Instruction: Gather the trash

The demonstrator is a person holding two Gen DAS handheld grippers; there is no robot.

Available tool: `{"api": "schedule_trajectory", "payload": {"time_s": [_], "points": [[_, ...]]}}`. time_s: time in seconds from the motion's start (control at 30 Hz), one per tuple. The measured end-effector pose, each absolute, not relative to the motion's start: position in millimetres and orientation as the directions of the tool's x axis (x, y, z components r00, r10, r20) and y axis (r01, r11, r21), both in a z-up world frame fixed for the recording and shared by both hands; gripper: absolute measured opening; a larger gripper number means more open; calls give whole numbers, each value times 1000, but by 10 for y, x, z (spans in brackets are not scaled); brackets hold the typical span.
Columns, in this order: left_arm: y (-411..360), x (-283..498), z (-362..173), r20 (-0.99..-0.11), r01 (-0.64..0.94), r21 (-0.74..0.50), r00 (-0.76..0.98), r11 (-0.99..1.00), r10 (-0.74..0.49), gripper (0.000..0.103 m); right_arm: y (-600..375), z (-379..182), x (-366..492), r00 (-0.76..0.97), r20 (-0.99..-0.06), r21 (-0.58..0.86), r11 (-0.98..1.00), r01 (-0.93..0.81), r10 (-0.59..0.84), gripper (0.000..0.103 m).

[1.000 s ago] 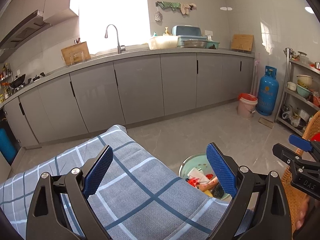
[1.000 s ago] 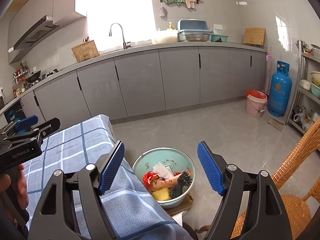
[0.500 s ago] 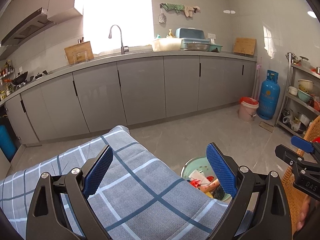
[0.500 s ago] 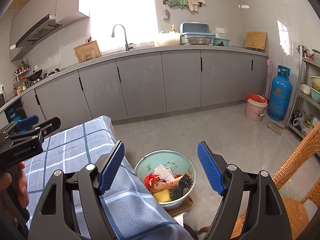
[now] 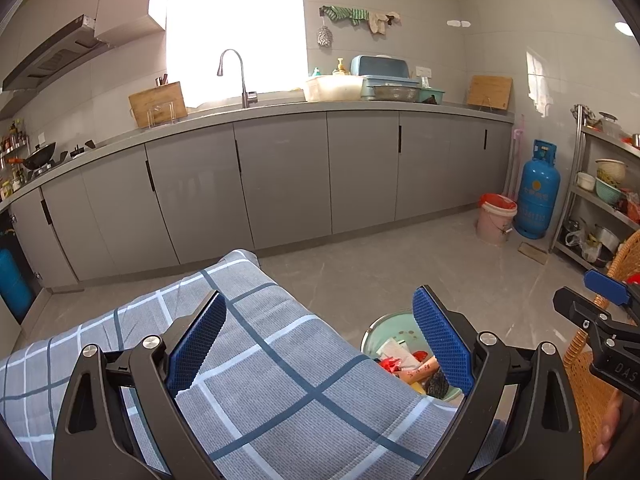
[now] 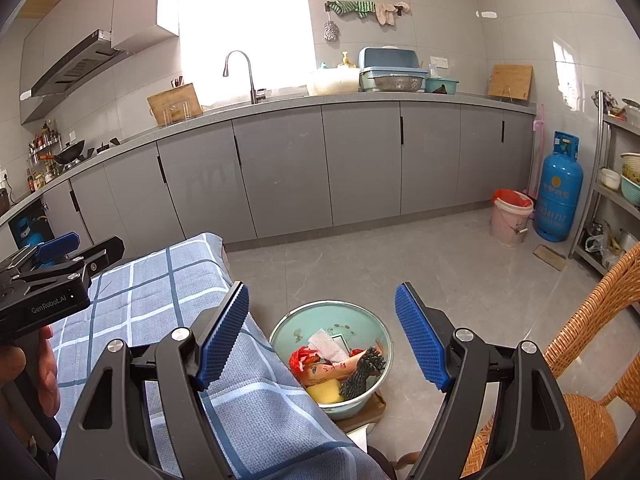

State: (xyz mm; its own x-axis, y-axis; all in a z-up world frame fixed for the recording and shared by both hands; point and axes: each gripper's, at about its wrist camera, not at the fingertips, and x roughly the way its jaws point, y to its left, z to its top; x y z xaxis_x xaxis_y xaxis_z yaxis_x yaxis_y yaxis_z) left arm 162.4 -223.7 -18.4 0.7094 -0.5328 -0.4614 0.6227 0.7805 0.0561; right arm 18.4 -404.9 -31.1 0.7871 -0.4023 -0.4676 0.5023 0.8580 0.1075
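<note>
A pale green basin [image 6: 360, 320] stands low beside the table, on a box on the floor. It holds trash: a white tissue [image 6: 326, 339], a red wrapper [image 6: 300, 358], a printed pink packet [image 6: 334, 370], a dark scrubber [image 6: 362, 372] and a yellow piece [image 6: 326, 392]. The basin also shows in the left wrist view [image 5: 386, 330], partly hidden by the table. My right gripper [image 6: 322, 336] is open and empty above the basin. My left gripper [image 5: 318, 338] is open and empty above the blue checked tablecloth [image 5: 280, 380].
A wicker chair [image 6: 580, 360] stands to the right of the basin. Grey cabinets [image 6: 360, 160] line the far wall, with a pink bucket [image 6: 512, 216] and a blue gas cylinder [image 6: 558, 188] at the right. A metal shelf rack [image 5: 604, 200] stands at the far right.
Both grippers have stayed open and empty. The views have shifted only slightly.
</note>
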Motion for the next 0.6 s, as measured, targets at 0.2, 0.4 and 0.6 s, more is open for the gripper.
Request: {"api": "schedule_trajectory", "payload": {"time_s": [0.2,0.4,0.6], "points": [[-2230,1597,-174,-454,618,58,716,784,-531,98,-4026,-279,159,790,-460,105,858,503,-406,75],[-2239,1555,-164,-443,620,60,719,782,-536,98,-4021,-283,138,792,-457,106,858,502,-406,75],[-2287,1556,-180,-454,613,77,724,787,-520,99,-4028,-268,124,793,-454,108,858,502,-407,75]]}}
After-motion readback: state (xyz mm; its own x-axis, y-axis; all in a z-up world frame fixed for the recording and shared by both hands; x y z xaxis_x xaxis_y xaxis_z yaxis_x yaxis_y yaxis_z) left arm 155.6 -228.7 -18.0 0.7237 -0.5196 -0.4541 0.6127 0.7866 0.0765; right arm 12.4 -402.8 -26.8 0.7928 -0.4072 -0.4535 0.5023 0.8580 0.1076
